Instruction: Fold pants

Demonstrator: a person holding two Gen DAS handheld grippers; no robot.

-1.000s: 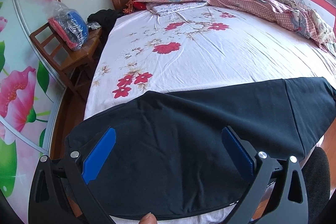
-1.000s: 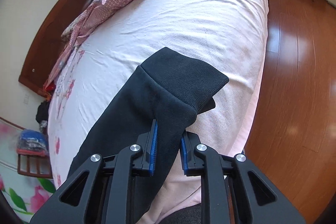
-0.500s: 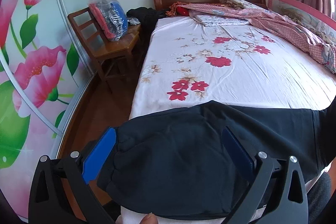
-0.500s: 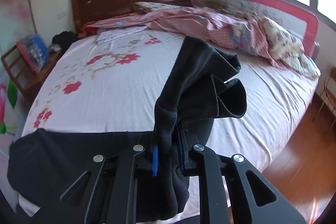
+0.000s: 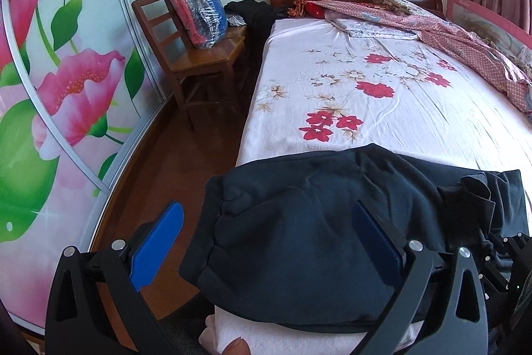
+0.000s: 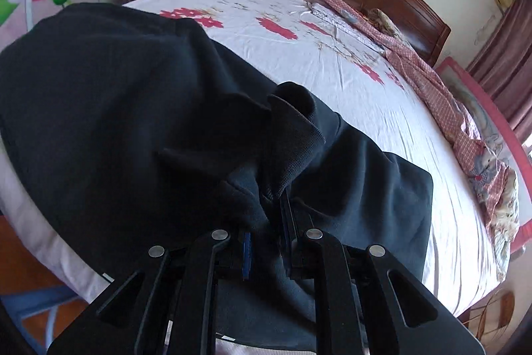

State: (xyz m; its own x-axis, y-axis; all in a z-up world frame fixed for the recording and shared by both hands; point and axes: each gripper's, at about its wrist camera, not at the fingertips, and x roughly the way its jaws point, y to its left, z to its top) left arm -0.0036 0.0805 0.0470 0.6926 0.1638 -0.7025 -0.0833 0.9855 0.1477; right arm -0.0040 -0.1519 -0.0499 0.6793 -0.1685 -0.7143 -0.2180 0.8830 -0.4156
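Two layers now: the right gripper (image 6: 266, 250), jaws pinching the ribbed cuff (image 6: 296, 138), has carried it across onto the pants (image 5: 299, 222) at lower frame — first fold nearly made. The left gripper (image 5: 266, 242) is wide open, empty.

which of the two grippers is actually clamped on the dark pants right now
The right gripper: its pads pinch a bunched cuff of the pants. The left gripper stands wide open, gripping nothing.
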